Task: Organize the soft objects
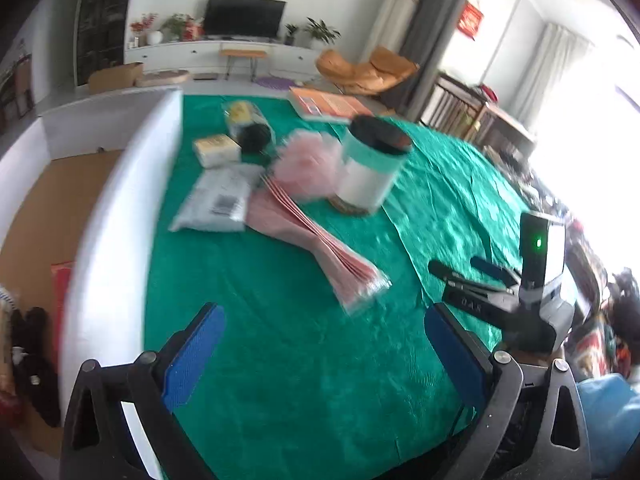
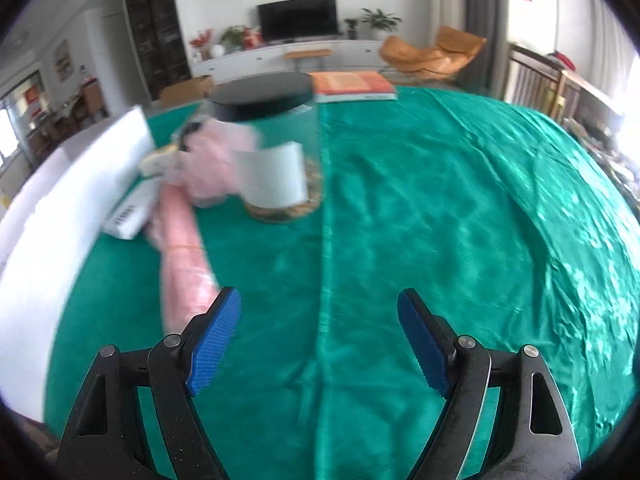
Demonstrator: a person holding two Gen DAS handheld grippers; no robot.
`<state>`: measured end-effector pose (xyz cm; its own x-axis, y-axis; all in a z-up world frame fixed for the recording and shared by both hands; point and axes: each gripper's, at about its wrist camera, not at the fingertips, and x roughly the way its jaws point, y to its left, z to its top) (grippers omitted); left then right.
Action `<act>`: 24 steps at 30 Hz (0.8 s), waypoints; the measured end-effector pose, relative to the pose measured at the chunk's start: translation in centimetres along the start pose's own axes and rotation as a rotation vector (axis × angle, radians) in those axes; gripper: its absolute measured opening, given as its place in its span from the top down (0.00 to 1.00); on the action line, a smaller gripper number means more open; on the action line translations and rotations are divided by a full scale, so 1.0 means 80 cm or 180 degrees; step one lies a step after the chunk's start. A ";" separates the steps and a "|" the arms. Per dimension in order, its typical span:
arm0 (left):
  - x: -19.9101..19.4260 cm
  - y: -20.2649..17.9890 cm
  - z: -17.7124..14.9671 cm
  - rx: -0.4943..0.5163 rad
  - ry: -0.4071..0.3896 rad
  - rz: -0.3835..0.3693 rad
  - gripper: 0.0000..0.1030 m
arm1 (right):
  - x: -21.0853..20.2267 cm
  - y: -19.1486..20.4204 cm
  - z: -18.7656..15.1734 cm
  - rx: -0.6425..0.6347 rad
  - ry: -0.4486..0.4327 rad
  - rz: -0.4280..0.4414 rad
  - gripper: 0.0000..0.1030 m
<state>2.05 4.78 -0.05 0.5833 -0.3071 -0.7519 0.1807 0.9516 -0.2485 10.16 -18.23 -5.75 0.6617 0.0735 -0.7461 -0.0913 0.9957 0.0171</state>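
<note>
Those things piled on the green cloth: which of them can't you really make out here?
- Clear bag with yellow and black contents, left wrist view: motion blur hides what it holds.
- White flat packet: label print too blurred to read.
- Lidded glass jar, right wrist view: blurred, pink mesh puff covers its left side.

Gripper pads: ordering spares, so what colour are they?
Blue, ribbed pads on black arms; clearest in the right wrist view.

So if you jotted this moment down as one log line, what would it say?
left tool: open, empty | right tool: open, empty | both over green cloth | pink pouf beside jar, untouched
</note>
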 end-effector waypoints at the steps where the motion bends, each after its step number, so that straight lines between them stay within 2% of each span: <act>1: 0.018 -0.008 -0.007 0.0042 0.0097 0.0051 0.03 | 0.005 -0.011 -0.006 -0.0002 0.0015 -0.0088 0.19; 3: 0.049 -0.010 -0.013 0.0086 0.0187 0.0130 0.03 | 0.013 -0.029 -0.014 0.0027 0.0072 -0.0145 0.19; 6: 0.070 0.003 -0.018 0.0095 0.0165 0.0330 0.03 | 0.026 -0.045 -0.015 0.0191 0.0196 -0.0109 0.19; 13: 0.107 0.048 -0.017 0.0047 0.0212 0.0658 0.04 | 0.028 -0.040 -0.016 0.0165 0.0202 -0.0117 0.17; 17: 0.114 0.041 -0.026 0.0247 0.0163 0.0840 0.01 | 0.029 -0.036 -0.018 0.0153 0.0209 -0.0110 0.15; 24: 0.116 0.041 -0.024 0.0236 0.0151 0.0839 0.00 | 0.032 -0.032 -0.020 0.0142 0.0222 -0.0096 0.12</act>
<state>6.57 5.03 -9.02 0.5804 -0.0473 -0.8130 0.0862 0.9963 0.0035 10.89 -20.67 -8.75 0.6101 0.0408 -0.7913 -0.0380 0.9990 0.0223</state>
